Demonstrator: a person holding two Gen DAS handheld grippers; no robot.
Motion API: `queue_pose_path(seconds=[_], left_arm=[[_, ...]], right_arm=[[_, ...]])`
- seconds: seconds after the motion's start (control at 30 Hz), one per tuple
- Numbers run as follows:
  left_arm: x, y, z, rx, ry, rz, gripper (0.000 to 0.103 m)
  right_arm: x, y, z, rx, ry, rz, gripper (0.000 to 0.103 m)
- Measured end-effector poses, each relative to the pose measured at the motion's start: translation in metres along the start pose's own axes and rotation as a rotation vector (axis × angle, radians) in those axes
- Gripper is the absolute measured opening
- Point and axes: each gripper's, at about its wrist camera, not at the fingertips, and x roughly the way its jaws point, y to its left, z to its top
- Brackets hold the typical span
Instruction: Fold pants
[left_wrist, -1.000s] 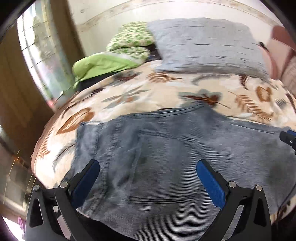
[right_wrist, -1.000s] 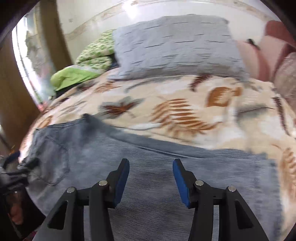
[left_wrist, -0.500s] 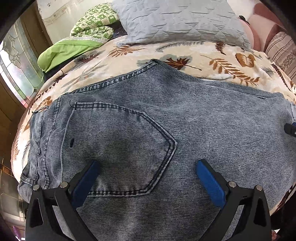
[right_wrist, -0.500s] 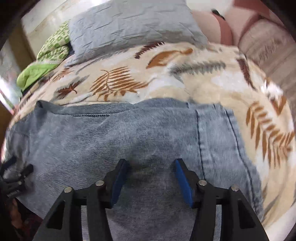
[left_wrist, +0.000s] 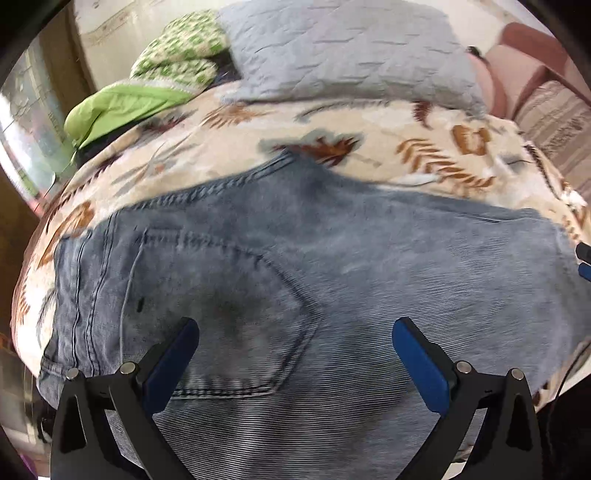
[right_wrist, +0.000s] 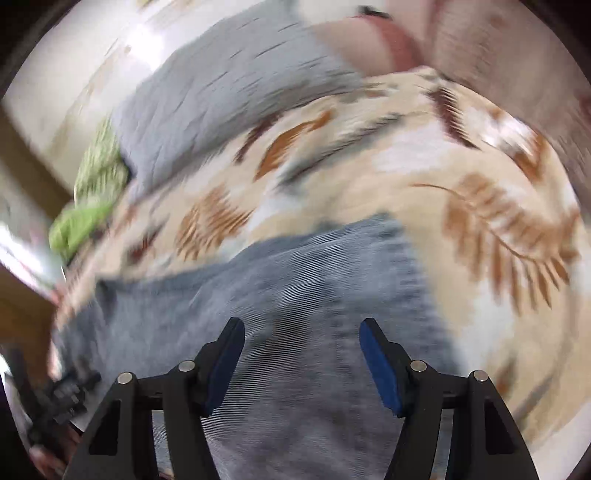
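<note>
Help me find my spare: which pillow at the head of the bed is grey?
The big quilted grey pillow, lying flat in the middle. The pillows to its left have a green-and-white print, and the cushions to its right are pink and striped.

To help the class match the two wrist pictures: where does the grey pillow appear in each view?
Left wrist: grey pillow lies top centre, beyond the jeans.
Right wrist: grey pillow, blurred, sits upper left, tilted.
Shared landmark: the leaf-print blanket beneath both.
</note>
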Motion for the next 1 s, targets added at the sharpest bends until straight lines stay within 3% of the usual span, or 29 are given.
queue_pose_path(seconds=[0.13, 0.3, 0.43, 0.53, 0.67, 0.77, 0.8, 0.83, 0.87, 0.93, 1.0], left_arm=[[-0.009, -0.018, 0.004, 0.046, -0.022, -0.059, 0.103], [-0.008, -0.026, -0.002, 0.067, -0.007, -0.085, 0.103], [-0.01, -0.023, -0.005, 0.061, -0.009, -0.097, 0.103], [-0.008, -0.025, -0.002, 0.054, -0.006, -0.109, 0.103], [-0.003, -0.032, -0.002, 0.08, 0.012, -0.121, 0.103], [0.017, -0.038, -0.003, 0.093, 0.081, -0.092, 0.103], [0.022, -0.038, -0.003, 0.091, 0.1, -0.094, 0.103], [0.024, -0.039, -0.004, 0.091, 0.108, -0.091, 0.103], [0.026, -0.039, -0.004, 0.093, 0.111, -0.085, 0.103], [0.024, -0.038, -0.005, 0.094, 0.106, -0.08, 0.103], [0.022, -0.035, -0.006, 0.092, 0.1, -0.08, 0.103]], right_arm=[[-0.016, -0.051, -0.005, 0.188, 0.023, 0.086, 0.069], [-0.025, -0.08, -0.028, 0.291, 0.058, 0.095, 0.069], [-0.036, -0.097, -0.045, 0.374, 0.059, 0.186, 0.069], [-0.017, -0.097, -0.054, 0.426, 0.12, 0.273, 0.069], [-0.008, -0.089, -0.044, 0.424, 0.055, 0.27, 0.068], [0.004, -0.087, -0.038, 0.466, 0.027, 0.304, 0.068], [0.007, -0.084, -0.035, 0.464, 0.018, 0.307, 0.065], [0.011, -0.081, -0.032, 0.459, 0.015, 0.3, 0.054], [0.016, -0.078, -0.03, 0.455, 0.02, 0.292, 0.031], [0.022, -0.076, -0.027, 0.474, 0.027, 0.295, 0.022], [0.016, -0.067, -0.023, 0.434, -0.005, 0.266, 0.021]])
